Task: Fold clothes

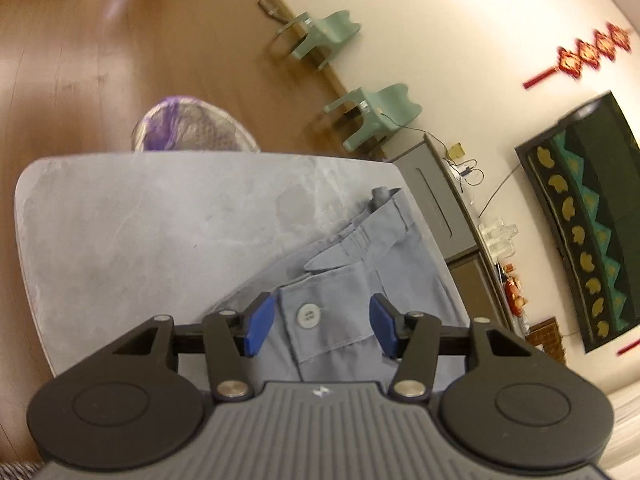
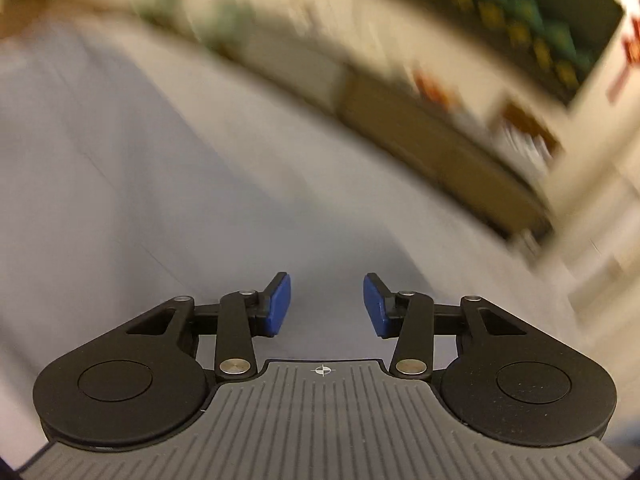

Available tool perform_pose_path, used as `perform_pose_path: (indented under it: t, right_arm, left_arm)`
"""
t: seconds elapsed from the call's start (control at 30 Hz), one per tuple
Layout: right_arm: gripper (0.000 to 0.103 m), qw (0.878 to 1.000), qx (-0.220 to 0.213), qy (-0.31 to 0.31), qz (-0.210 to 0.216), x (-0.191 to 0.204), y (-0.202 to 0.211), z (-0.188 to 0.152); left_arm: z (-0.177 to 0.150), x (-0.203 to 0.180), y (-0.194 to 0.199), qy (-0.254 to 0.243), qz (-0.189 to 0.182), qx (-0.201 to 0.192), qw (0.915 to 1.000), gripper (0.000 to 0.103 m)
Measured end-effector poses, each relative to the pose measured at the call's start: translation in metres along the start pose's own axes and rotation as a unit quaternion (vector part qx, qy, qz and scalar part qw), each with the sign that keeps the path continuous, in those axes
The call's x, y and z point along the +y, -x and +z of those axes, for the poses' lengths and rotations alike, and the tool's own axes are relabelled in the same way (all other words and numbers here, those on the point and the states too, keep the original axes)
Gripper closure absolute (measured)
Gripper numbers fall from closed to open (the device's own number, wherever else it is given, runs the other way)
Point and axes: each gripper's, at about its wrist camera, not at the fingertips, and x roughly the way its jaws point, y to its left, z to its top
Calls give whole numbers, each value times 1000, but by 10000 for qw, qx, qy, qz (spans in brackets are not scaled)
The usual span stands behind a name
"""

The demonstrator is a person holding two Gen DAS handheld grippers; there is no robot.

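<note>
- The left gripper (image 1: 322,322) is hanging over the near right part of a grey stone-look table (image 1: 140,232), its blue pads spread wide with nothing between them.
- A grey-blue garment (image 1: 360,280) is lying along the table's right side, reaching towards the far right corner; a flap with a pale button (image 1: 307,314) is showing in the gap between the pads.
- The right gripper (image 2: 327,306) is also standing apart at the jaws and holding nothing; its view is heavily blurred, showing only a pale grey surface (image 2: 140,180) beneath it.
- Beyond the table, a brown wooden floor (image 1: 100,40) is stretching to a cream wall (image 1: 460,20).
- Two green chairs (image 1: 376,114) are standing against that wall, beside a grey cabinet (image 1: 436,196).
- A dark picture (image 1: 580,216) and a red ornament (image 1: 588,54) are hanging on the wall.
- A mesh bin (image 1: 192,128) with a purple liner is sitting just past the table's far edge.
</note>
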Motion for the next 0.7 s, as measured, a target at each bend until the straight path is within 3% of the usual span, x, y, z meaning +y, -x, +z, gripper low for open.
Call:
perform_pose_path:
  t: [0.07,0.13,0.23,0.3,0.33,0.37,0.47,0.53,0.63,0.7]
  right_arm:
    - [46,9932,-714,213,896,61,30,41]
    - [31,9704,-1053,718,2051,132,42,77]
    - [32,9437,-712,1639,2784,226,12,113]
    - [44,9329,-142,2153,2884,267,-21,118]
    - [61,9274,274,2347,2899,278,-44,117]
    - [68,9228,589,2466,2902,284,-62,116]
    - [71,9254,777,2174,3005,275,-73,123]
    - [71,9253,776,2005,3125,273,-68,119]
    - [68,9237,827,2092,3100,280,-70,122]
    - [68,9246,877,2201,2982,288,-75,122]
  left_arm:
    - [5,6,-2,178,-160,80,9997,48]
    - [7,7,-3,200,-230,93,9995,45]
    - [6,6,-7,140,-287,199,9993,43]
    - [5,3,-15,-17,-277,348,9990,43]
    - [4,-2,-21,-208,-295,501,9981,42]
    - [3,-9,-28,-409,-318,660,9965,41]
    - [3,-29,-47,-981,-322,1025,9894,33]
    - [1,-40,-60,-1191,-220,1152,9859,23]
    - [-1,-59,-84,-1484,182,1359,9794,22]
    - [-5,-73,-103,-1827,531,1477,9706,25]
